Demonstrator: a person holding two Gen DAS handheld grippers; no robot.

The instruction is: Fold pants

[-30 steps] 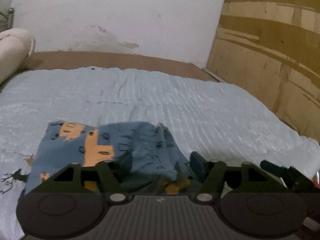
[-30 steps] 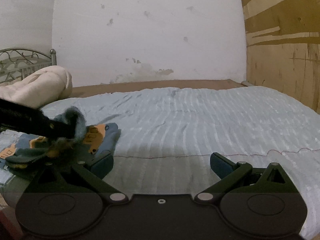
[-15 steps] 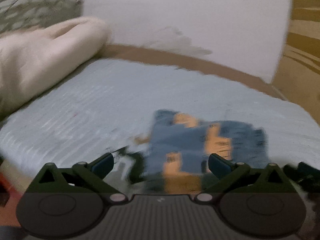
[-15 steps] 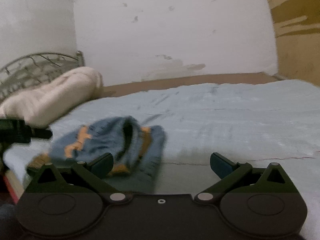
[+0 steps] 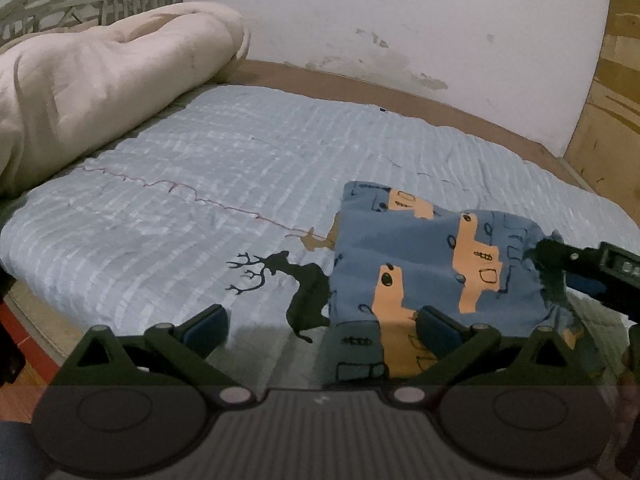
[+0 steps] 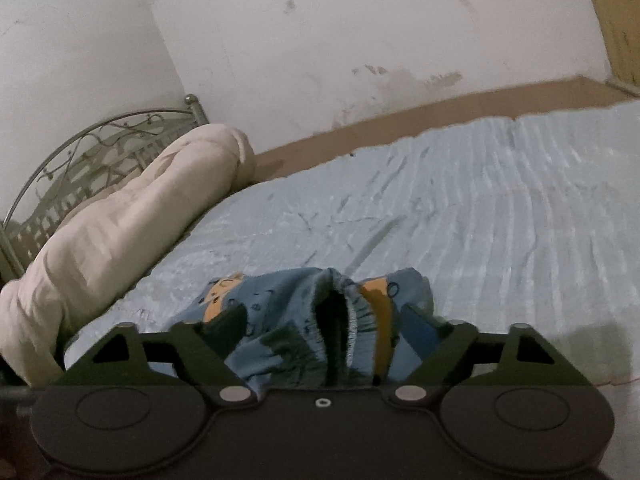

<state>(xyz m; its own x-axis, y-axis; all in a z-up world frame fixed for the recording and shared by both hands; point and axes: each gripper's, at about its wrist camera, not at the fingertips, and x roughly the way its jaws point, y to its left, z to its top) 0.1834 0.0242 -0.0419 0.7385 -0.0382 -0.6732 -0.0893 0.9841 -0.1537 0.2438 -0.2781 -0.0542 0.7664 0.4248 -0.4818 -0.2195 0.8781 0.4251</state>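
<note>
Left wrist view now sits sharp: pants (image 5: 432, 264) lie folded on the bed (image 5: 200, 184), left gripper (image 5: 320, 328) fingers spread; right gripper (image 6: 320, 328) fingers, spread, have closed in around the waistband.

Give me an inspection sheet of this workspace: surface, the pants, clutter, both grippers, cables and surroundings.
Surface: light blue bedspread with a deer print, creased.
Job's things: blue and orange pants lying bunched on the bedspread.
Clutter: rolled cream duvet at the head end.
Grippers: left gripper open, nothing between its fingers; right gripper open around the waistband.
Cables: nothing seen.
Surroundings: stained white wall, metal headboard, wooden panel.
</note>
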